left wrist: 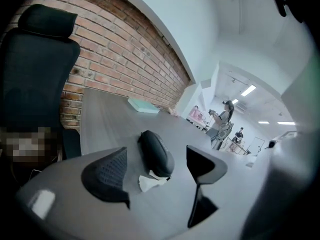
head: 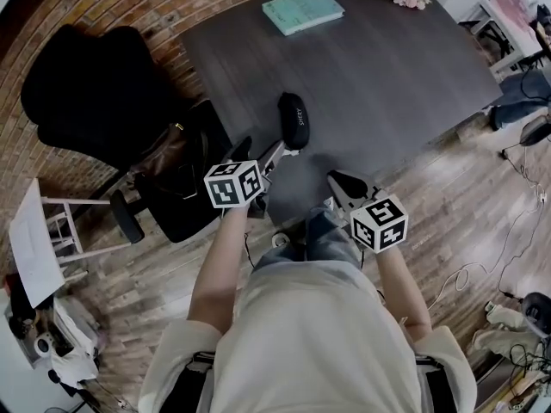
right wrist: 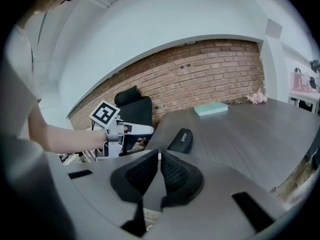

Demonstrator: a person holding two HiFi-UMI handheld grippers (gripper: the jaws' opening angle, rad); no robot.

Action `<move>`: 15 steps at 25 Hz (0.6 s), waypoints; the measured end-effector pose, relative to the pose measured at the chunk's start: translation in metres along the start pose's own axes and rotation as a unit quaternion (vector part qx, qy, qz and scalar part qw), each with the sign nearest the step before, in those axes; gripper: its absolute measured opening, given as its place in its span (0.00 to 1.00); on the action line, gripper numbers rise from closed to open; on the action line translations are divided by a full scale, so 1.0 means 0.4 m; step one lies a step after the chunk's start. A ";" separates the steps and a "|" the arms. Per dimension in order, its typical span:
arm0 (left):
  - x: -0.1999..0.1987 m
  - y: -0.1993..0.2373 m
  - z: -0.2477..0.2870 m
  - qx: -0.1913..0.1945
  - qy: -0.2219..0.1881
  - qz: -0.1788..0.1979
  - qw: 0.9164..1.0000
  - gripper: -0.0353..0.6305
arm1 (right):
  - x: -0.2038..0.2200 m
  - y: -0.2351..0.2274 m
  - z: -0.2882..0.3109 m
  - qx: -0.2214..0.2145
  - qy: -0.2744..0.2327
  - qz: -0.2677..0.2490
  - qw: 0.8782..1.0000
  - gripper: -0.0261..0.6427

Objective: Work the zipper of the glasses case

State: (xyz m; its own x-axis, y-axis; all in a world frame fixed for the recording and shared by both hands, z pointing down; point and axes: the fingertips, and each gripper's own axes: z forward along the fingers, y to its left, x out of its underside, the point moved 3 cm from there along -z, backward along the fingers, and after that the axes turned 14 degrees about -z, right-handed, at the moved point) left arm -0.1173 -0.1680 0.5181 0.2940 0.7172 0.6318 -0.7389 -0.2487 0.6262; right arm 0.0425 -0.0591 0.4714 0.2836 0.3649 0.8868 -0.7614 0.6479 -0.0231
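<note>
- Glasses case (head: 293, 120), black and zipped shut, lies on the dark table (head: 387, 76) close to its left edge, toward the near corner.
- Left gripper (left wrist: 157, 153) has its jaws spread wide; the case lies beyond them, untouched.
- Right gripper (right wrist: 160, 157) has its jaws pressed together with nothing between them, short of the table's near edge.
- A teal book (head: 302, 11) rests by the far edge.

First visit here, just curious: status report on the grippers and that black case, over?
Left gripper open, glasses case ahead of it, ungripped. Right gripper shut, empty. Case on table near its edge. Nothing in the way.
</note>
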 end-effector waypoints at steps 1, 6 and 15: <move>0.009 -0.011 -0.029 0.006 -0.003 0.004 1.000 0.61 | -0.008 0.022 -0.008 0.007 -0.008 -0.004 1.000 0.07; 0.060 -0.070 -0.180 0.027 -0.025 0.019 0.999 0.41 | -0.034 0.133 -0.064 0.031 -0.040 -0.023 0.998 0.05; 0.162 -0.146 -0.392 0.043 -0.045 0.054 0.997 0.26 | -0.044 0.255 -0.161 0.060 -0.090 -0.053 0.993 0.04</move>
State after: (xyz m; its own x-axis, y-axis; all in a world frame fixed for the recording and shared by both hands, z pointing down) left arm -0.1502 -0.0050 0.4509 0.2711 0.6234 0.7334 -0.7157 -0.3790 0.5866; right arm -0.0025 0.0437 0.4237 0.2661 0.1666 0.9494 -0.7992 0.5888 0.1207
